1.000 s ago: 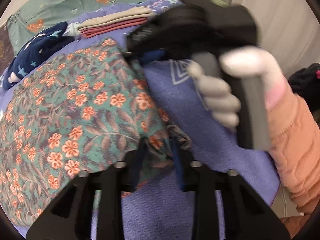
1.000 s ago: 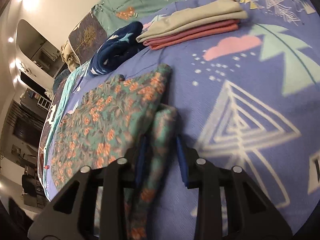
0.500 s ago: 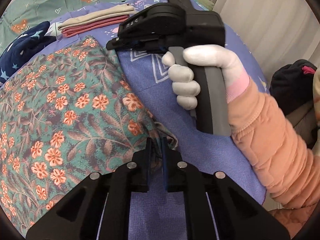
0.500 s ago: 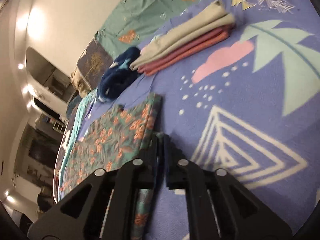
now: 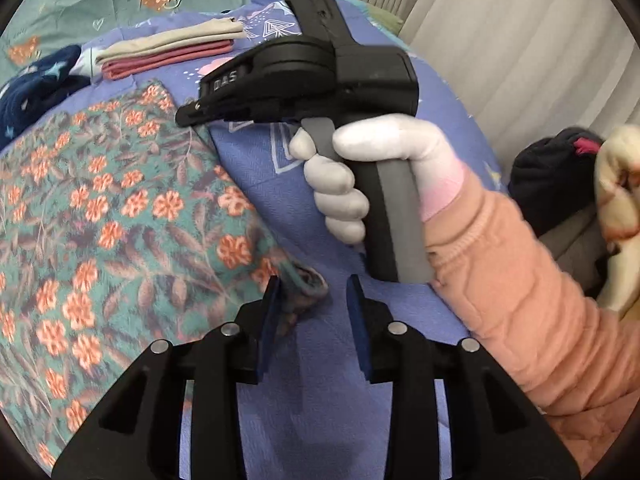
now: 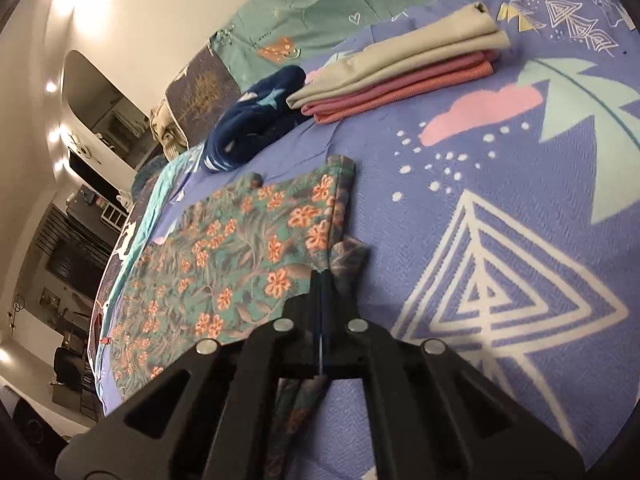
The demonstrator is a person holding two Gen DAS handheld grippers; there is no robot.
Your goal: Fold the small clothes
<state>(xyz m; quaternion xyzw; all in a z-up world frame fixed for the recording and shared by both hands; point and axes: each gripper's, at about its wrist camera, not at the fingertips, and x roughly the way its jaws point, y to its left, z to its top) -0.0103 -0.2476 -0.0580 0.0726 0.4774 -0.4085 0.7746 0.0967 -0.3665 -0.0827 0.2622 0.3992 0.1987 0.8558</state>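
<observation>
A teal garment with orange flowers lies spread on the purple bedspread; it also shows in the right wrist view. My left gripper is open, its jaws on either side of the garment's near right corner, which lies loose between them. My right gripper is shut on the garment's right edge, with cloth bunched past the fingertips. In the left wrist view the right gripper's black body is held by a white-gloved hand above the garment's right edge.
A folded stack of beige and pink clothes lies at the far side of the bed, also in the left wrist view. A navy star-patterned garment lies crumpled beside it. A dark bundle sits off the bed's right edge, by a curtain.
My left gripper was shut on the garment corner half a second ago and has now opened. My right gripper closed on the garment's edge and stays shut.
</observation>
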